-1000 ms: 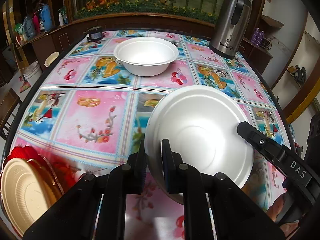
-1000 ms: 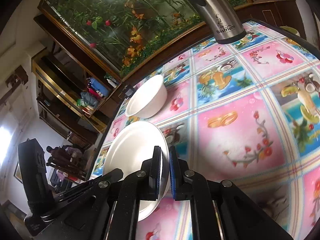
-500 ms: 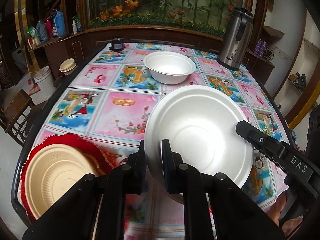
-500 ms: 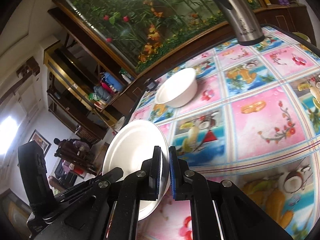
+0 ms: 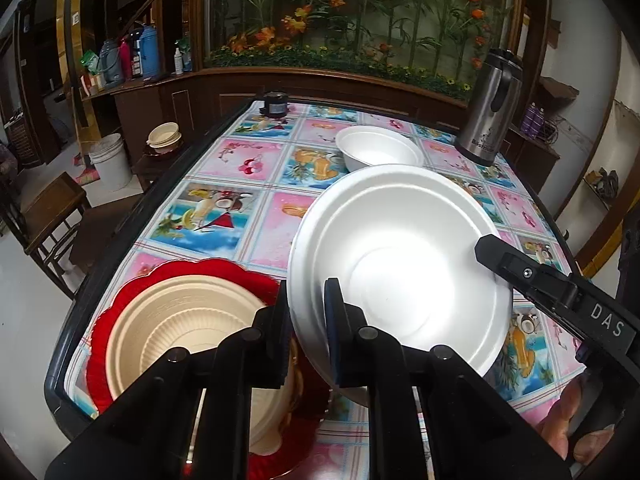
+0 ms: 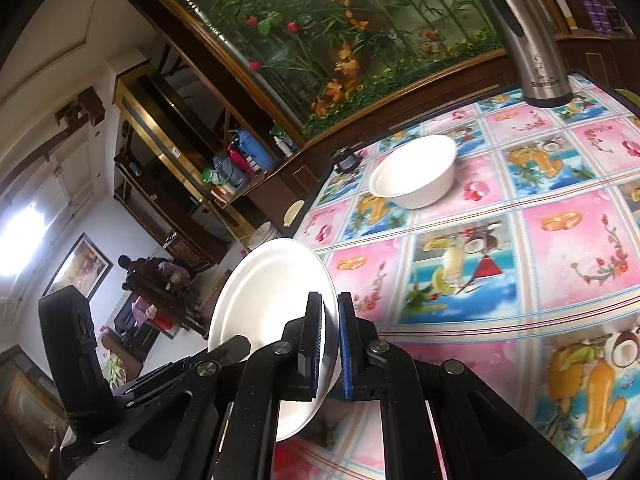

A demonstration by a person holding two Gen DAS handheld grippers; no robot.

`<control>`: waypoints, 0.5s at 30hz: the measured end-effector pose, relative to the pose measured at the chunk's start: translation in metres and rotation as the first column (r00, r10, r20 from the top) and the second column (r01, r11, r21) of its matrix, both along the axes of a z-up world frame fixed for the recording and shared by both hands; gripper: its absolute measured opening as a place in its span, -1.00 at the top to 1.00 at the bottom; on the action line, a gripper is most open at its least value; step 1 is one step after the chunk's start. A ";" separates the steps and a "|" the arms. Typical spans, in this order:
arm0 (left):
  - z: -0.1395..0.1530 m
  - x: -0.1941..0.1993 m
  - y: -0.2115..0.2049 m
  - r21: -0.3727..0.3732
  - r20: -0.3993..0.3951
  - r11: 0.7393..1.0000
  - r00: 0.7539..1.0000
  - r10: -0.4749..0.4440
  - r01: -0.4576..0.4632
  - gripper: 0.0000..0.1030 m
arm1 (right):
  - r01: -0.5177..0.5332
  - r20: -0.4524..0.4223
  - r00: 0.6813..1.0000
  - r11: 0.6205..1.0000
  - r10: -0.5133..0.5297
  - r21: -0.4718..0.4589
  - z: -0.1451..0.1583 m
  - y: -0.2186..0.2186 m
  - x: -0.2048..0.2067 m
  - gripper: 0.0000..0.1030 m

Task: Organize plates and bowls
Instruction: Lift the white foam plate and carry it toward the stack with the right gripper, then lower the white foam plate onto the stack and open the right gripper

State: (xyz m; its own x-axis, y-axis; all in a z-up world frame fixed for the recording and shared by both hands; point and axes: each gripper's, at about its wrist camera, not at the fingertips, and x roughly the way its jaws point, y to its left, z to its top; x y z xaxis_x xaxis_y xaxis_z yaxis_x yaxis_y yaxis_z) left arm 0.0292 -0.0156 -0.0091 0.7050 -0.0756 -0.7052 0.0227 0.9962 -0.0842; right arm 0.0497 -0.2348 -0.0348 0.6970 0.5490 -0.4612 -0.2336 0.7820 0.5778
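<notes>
Left wrist view: close above the surface (image 5: pixel 224 216), facing the aquarium wall (image 5: pixel 360 16). Right wrist view: lower, tilted, facing left across the surface (image 6: pixel 560 240). Shared: held white plate (image 5: pixel 400 268) (image 6: pixel 268 292), far white bowl (image 5: pixel 378 152) (image 6: pixel 416 176), steel flask (image 5: pixel 490 108) (image 6: pixel 528 36).

White letters "DAS" stand on the black right tongs (image 5: pixel 500 256) seen from the left wrist. The steel thermos (image 5: pixel 490 108) carries a small printed brand near its base, too blurred to spell out.

Far wall: you face a planted glass tank (image 5: pixel 360 12) above dark wood cabinets (image 5: pixel 168 100).
Left floor: your wooden chair (image 5: pixel 44 216), white bucket (image 5: pixel 110 160).
</notes>
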 end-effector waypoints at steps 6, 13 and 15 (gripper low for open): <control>-0.003 -0.003 0.023 -0.013 0.001 0.999 0.999 0.038 -0.038 0.74 | -0.036 0.006 0.999 0.999 0.036 -0.017 0.002 0.023 0.000 0.83; -0.001 -0.013 0.058 -0.021 0.005 0.996 0.996 0.090 -0.090 0.74 | -0.099 0.003 0.995 0.994 0.099 -0.036 0.005 0.061 0.003 0.82; 0.003 -0.017 0.070 -0.018 0.014 0.993 0.993 0.114 -0.114 0.74 | -0.124 0.009 0.992 0.991 0.124 -0.046 0.007 0.075 0.003 0.82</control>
State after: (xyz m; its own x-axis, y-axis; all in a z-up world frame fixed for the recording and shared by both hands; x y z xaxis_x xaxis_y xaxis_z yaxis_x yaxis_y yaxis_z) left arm 0.0127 0.0546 -0.0066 0.7204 -0.0062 -0.6935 -0.0894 0.9908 -0.1018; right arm 0.0529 -0.1596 -0.0275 0.6305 0.6105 -0.4793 -0.3372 0.7716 0.5393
